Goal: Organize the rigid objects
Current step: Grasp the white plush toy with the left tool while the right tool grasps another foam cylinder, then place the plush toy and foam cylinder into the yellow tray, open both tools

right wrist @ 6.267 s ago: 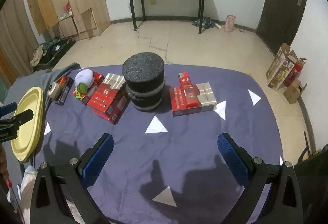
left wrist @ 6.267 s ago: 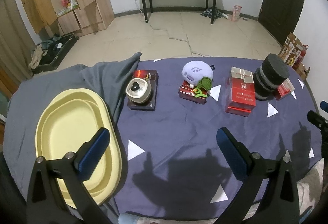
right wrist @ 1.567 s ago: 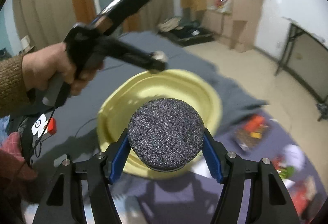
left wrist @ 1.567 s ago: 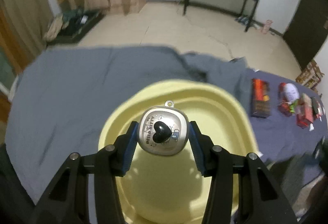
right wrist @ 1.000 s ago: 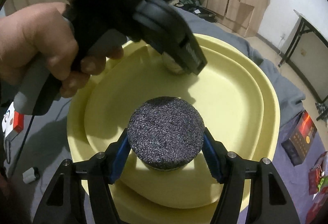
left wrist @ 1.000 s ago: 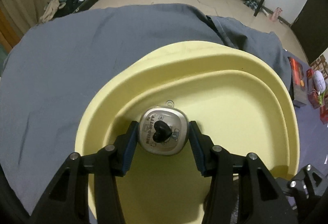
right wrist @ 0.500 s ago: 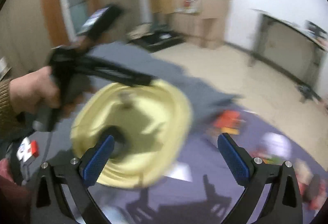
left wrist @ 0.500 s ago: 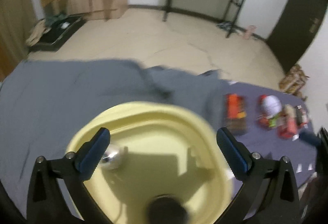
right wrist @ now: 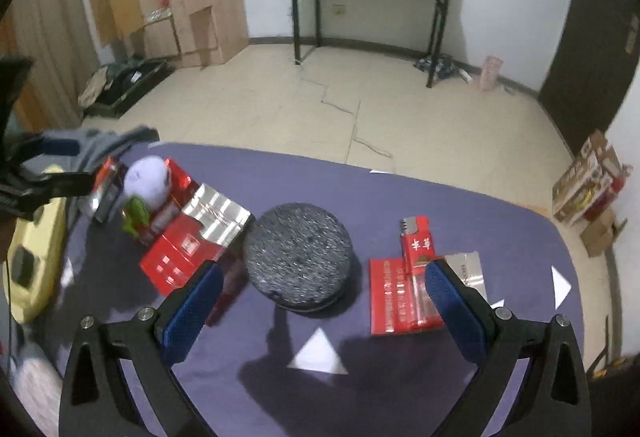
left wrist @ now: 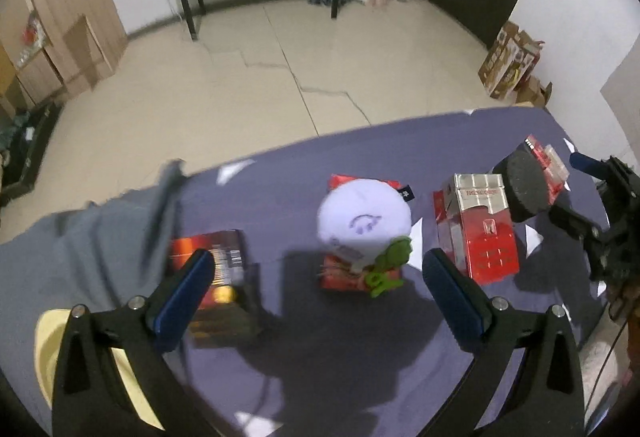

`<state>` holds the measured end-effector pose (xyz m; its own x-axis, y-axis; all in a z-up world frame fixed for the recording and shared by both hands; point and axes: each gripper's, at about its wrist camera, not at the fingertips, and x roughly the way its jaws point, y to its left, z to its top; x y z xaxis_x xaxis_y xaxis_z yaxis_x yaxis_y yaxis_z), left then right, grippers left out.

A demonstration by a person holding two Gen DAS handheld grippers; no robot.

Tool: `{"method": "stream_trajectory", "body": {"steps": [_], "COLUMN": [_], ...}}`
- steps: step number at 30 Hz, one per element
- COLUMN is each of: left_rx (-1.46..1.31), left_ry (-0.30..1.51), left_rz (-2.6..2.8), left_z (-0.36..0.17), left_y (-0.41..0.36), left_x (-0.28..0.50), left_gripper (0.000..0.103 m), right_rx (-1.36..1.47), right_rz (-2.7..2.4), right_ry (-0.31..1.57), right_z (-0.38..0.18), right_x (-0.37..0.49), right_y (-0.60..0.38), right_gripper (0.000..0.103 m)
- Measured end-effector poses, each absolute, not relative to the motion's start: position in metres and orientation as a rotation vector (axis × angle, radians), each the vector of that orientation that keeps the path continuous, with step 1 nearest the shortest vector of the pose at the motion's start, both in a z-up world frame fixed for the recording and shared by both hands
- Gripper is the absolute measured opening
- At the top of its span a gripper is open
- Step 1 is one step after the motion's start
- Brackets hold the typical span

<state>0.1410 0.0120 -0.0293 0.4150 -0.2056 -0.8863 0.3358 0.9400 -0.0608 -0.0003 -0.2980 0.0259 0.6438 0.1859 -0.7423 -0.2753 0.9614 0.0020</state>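
left wrist, red box (left wrist: 484, 233) (lettering blurred)

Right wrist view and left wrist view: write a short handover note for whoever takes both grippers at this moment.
Left gripper: open, empty, over the purple triangle-print cloth.
Right gripper: open, empty, aimed at the black foam disc.
Done: a dark item lies in the yellow plastic tray; it is too blurred to name.
Left on the cloth: the foam disc, a red-and-silver box, a red lighter on a flat red pack, a dark brown box, and a small red box under a white plush toy, which is soft and probably stays.
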Motion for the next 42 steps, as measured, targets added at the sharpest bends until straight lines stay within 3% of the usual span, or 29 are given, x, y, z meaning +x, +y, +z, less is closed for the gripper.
{"method": "stream_trajectory", "body": {"steps": [11, 15, 17, 19, 21, 27, 33, 42], "left_rx": [0.123, 0.135, 0.128, 0.115, 0.087, 0.084, 0.03, -0.049], "left_ry": [1.114, 1.115, 1.112, 1.117, 1.148, 1.143, 1.101, 0.977], "left_rz": [-0.361, -0.346, -0.344, -0.344, -0.354, -0.372, -0.396, -0.246], "left_z": [-0.049, -0.054, -0.056, -0.059, -0.063, -0.062, -0.029, 0.055], "left_y": [-0.024, -0.029, -0.029, -0.029, -0.027, -0.027, 0.002, 0.149], "left_x": [0.157, 0.16, 0.161, 0.163, 0.166, 0.165, 0.144, 0.055], "left_gripper": [0.103, 0.101, 0.095, 0.072, 0.061, 0.058, 0.057, 0.058], "right_rx": [-0.196, -0.227, -0.234, -0.252, -0.253, -0.221, -0.17, -0.211], "right_rz": [0.315, 0.301, 0.31, 0.319, 0.323, 0.328, 0.359, 0.612], "right_ry": [0.868, 0.867, 0.853, 0.845, 0.861, 0.83, 0.758, 0.605], "right_z": [0.023, 0.021, 0.019, 0.016, 0.01, 0.013, 0.033, 0.11], "right_x": [0.007, 0.015, 0.022, 0.026, 0.029, 0.023, -0.005, -0.032], "right_y": [-0.322, -0.322, -0.315, -0.308, -0.302, -0.302, -0.316, -0.228], "right_gripper": [0.102, 0.098, 0.094, 0.077, 0.068, 0.067, 0.067, 0.067]}}
